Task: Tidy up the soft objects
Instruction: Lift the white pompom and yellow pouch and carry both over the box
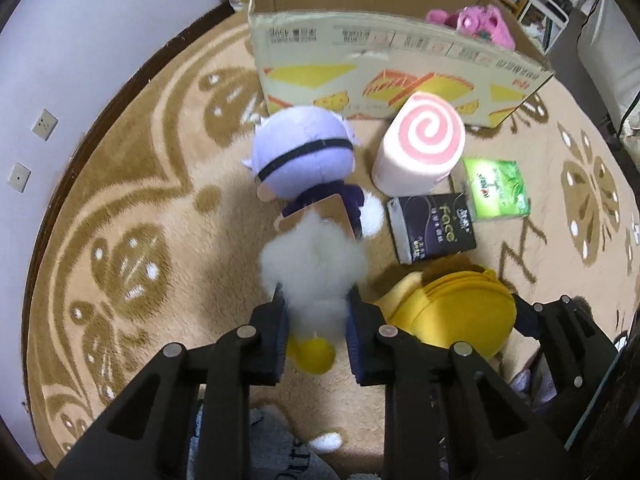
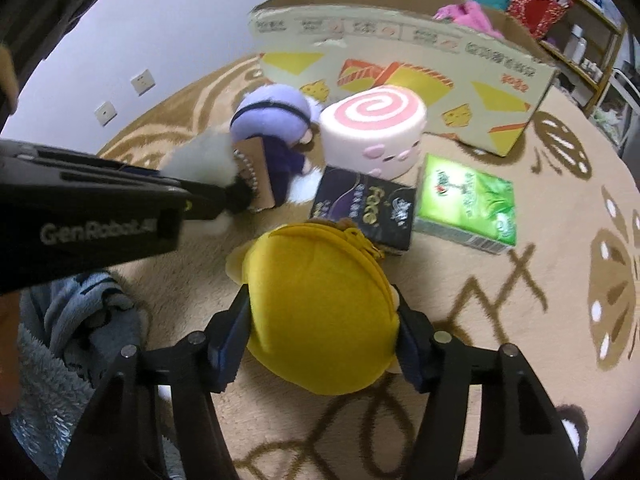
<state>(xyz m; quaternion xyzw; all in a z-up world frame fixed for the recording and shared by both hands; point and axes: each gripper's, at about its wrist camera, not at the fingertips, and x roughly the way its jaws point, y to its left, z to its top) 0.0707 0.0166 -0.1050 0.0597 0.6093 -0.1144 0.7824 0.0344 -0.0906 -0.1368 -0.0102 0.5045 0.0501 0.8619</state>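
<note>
fluffy white plush [image 1: 312, 264] pinched in left jaws; right jaws squeeze round yellow plush [image 2: 320, 312].

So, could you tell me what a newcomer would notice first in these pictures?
Probably the two held toys: the left gripper pinches a fluffy white plush, the right gripper a yellow plush. Behind them, a pink swirl roll cushion stands before the cardboard box.

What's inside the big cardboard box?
A pink plush toy pokes above the rim of the cardboard box at its right end. The box's front wall hides whatever lies lower down.
</note>
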